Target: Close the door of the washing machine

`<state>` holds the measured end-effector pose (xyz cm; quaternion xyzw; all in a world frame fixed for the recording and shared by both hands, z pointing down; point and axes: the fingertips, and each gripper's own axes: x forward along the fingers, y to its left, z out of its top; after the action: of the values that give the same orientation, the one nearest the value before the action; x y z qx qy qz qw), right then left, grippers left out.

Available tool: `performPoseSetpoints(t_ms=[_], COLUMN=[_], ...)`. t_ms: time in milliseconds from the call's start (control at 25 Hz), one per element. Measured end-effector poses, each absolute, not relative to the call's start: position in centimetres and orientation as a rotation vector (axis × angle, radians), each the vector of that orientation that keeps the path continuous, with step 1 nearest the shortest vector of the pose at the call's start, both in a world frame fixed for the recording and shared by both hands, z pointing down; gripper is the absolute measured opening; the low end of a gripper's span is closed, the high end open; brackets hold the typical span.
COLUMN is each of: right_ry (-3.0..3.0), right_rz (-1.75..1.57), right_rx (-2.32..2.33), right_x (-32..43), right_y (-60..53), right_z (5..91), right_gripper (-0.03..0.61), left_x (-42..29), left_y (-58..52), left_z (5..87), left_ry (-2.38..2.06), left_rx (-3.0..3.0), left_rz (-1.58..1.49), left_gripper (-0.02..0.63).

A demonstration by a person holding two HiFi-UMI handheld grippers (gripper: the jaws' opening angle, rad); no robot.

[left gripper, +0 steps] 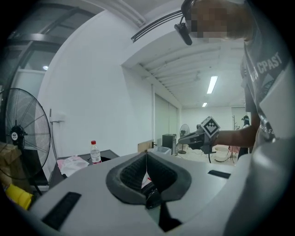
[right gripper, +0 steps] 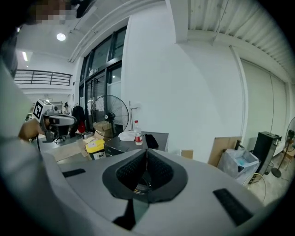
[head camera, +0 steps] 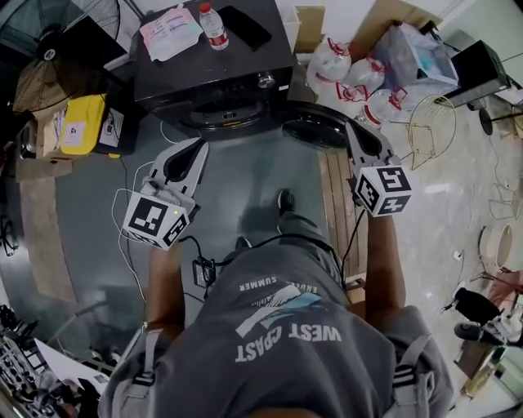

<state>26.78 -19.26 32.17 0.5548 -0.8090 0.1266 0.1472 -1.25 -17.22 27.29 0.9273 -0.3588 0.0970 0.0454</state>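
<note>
The dark front-loading washing machine [head camera: 245, 65] stands at the top middle of the head view. Its round door [head camera: 315, 131] hangs swung out to the right of the drum opening [head camera: 216, 114]. My right gripper [head camera: 353, 126] is shut and empty, its tip just right of the open door's edge. My left gripper [head camera: 198, 147] is shut with nothing in it, low in front of the machine's left half. In the left gripper view the jaws [left gripper: 146, 154] meet, and the machine top [left gripper: 108, 154] lies beyond. The right gripper view shows closed jaws [right gripper: 147, 152] aimed at the machine [right gripper: 124, 145].
A water bottle [head camera: 213, 26], a plastic bag [head camera: 170, 33] and a black item [head camera: 243, 27] lie on the machine. A yellow box [head camera: 82, 124] and a fan [head camera: 73, 24] stand left. White bags [head camera: 351, 77] and a wire basket [head camera: 429, 126] sit right. Cables trail by my feet.
</note>
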Motion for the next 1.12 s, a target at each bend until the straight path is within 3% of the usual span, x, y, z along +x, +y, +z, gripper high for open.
performPoseSetpoints(t_ms=[480, 1120], right_ry=[-2.296, -2.152], right_rz=[0.482, 0.538], right_rx=[1.361, 0.990], right_x=[30.1, 33.2], right_y=[-27.7, -32.7], right_z=[42.6, 59.1], right_gripper=[0.034, 0.148], left_x=[2.1, 4.0], left_y=[-22.8, -26.4], left_z=[32.8, 40.3], left_ry=[-1.157, -1.214], left_rx=[2.681, 2.527], left_rz=[0.364, 0.396], left_gripper=[0.018, 0.020])
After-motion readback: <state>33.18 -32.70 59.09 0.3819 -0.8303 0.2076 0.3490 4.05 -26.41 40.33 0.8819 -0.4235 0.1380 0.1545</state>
